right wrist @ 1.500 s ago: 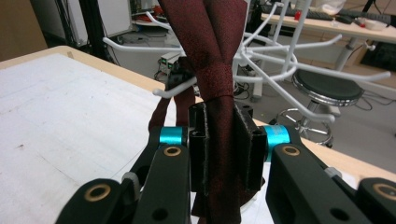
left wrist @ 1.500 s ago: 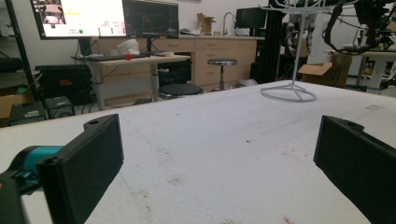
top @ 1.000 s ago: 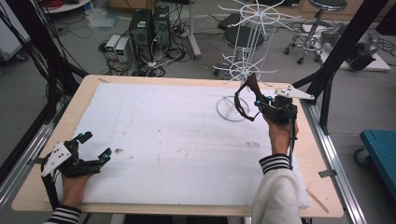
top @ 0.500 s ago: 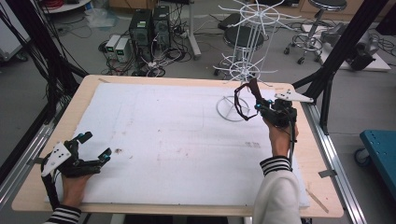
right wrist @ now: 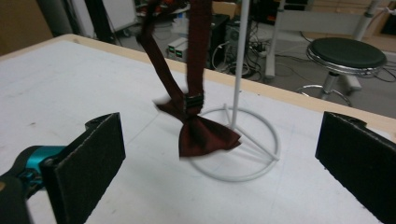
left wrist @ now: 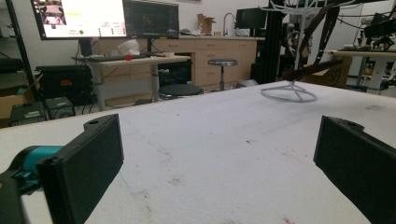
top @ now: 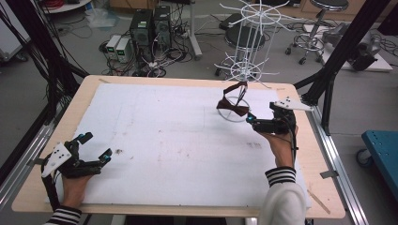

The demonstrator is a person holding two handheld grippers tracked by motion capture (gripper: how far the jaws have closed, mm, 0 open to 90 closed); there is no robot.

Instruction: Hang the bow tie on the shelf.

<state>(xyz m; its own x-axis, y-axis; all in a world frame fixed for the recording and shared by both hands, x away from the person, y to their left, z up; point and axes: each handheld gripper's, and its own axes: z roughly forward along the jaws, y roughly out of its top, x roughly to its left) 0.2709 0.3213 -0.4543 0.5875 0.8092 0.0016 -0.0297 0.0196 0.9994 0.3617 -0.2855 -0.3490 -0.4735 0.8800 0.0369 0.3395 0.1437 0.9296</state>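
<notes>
Just beyond the right tool point(top: 250, 120), whose jaws stand wide and empty, a dark red bow tie point(right wrist: 201, 133) hangs from the white wire rack point(top: 246, 65) over its ring base. Near the surface's point(top: 155, 122) front left corner, the left tool point(top: 96, 147) rests wide.

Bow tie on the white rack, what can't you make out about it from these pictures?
- Where the bow tie's strap hooks on: cut off by the top edge of the right gripper view.
- Its left wing: motion-blurred in that view.
- In the high view, the bow tie is too small to show the clasp.
- In the left gripper view, distance and the rack obscure it.
</notes>
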